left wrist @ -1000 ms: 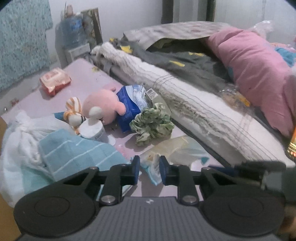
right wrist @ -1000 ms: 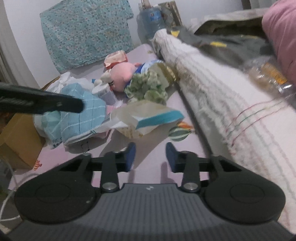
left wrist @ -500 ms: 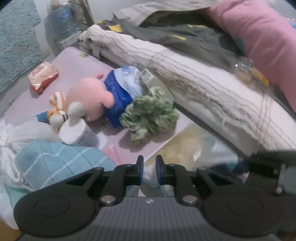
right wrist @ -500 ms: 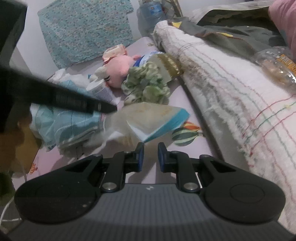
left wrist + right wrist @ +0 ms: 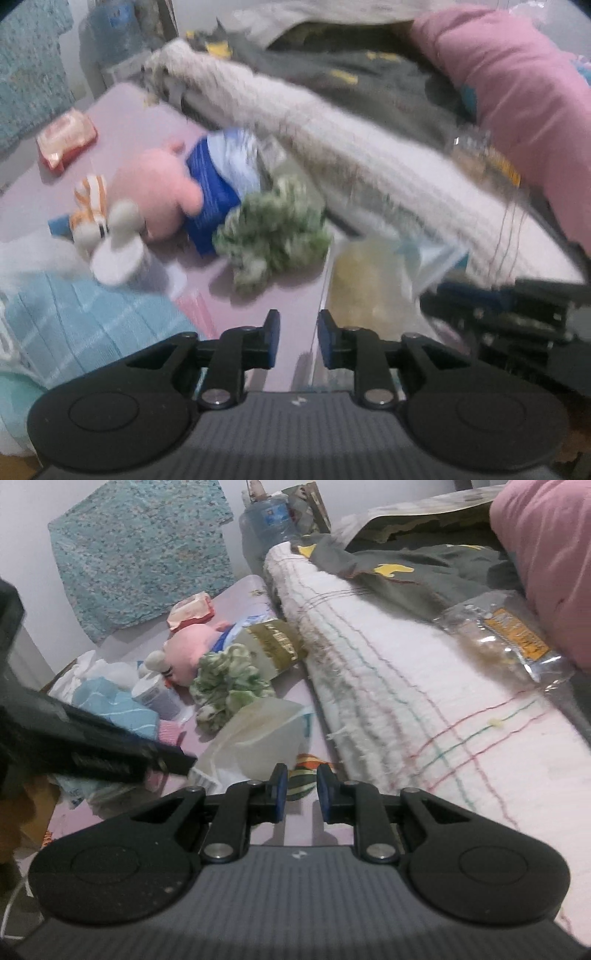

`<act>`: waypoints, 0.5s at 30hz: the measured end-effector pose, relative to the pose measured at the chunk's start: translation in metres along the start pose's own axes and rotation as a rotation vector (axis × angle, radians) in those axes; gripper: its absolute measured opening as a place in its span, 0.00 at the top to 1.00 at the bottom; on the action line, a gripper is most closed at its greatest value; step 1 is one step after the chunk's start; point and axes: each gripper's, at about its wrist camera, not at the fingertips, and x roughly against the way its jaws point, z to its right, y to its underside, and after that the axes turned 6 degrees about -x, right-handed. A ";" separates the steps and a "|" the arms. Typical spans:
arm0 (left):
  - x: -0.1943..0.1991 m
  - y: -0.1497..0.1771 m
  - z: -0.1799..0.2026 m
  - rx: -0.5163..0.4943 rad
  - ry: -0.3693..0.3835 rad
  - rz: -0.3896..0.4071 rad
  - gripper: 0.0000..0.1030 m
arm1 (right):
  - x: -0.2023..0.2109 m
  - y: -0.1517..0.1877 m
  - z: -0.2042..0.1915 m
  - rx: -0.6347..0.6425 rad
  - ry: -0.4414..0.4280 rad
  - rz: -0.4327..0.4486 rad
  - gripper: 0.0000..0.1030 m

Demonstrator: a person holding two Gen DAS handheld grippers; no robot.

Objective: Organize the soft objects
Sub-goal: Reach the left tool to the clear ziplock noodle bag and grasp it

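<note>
A pink plush toy (image 5: 159,199) lies on the pink mat, with a green-white scrunchie (image 5: 273,229) just right of it; both also show in the right wrist view, the plush (image 5: 192,646) and the scrunchie (image 5: 229,683). My left gripper (image 5: 295,338) is slightly open and empty, hovering short of the scrunchie. My right gripper (image 5: 298,790) is slightly open and empty above a small striped soft thing (image 5: 304,775). A clear plastic bag (image 5: 258,731) lies between the grippers. The left gripper's body (image 5: 92,749) crosses the right wrist view.
A light blue towel (image 5: 85,325) lies left of the left gripper, a white jar (image 5: 118,262) behind it. A rolled white blanket (image 5: 406,701) runs along the right, with a grey garment (image 5: 406,576) and pink pillow (image 5: 517,92) beyond. A red packet (image 5: 66,138) lies far left.
The left gripper's jaws narrowed, then reopened a little; its view shifted and blurred. The right gripper narrowed, then reopened slightly and moved forward over the striped thing.
</note>
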 end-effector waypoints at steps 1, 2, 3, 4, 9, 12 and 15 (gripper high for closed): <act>0.000 -0.003 0.003 -0.007 0.000 0.007 0.75 | 0.001 0.000 0.002 0.000 0.001 0.002 0.83; -0.002 -0.007 0.006 -0.014 0.002 0.006 0.75 | 0.001 0.001 0.003 -0.001 0.002 0.002 0.83; -0.006 -0.009 0.011 -0.027 0.006 0.001 0.75 | 0.001 0.001 0.005 -0.002 0.003 0.000 0.83; -0.011 -0.011 0.015 -0.041 0.005 -0.004 0.75 | 0.000 0.002 0.006 -0.005 0.002 -0.003 0.83; -0.045 -0.009 0.030 -0.083 -0.014 -0.106 0.86 | -0.005 0.005 0.011 -0.024 -0.002 -0.006 0.83; -0.046 -0.010 0.031 -0.089 -0.018 -0.097 0.86 | -0.006 0.005 0.014 -0.042 -0.015 -0.005 0.84; -0.044 -0.009 0.031 -0.098 -0.026 -0.092 0.85 | -0.007 0.004 0.015 -0.050 -0.022 -0.005 0.84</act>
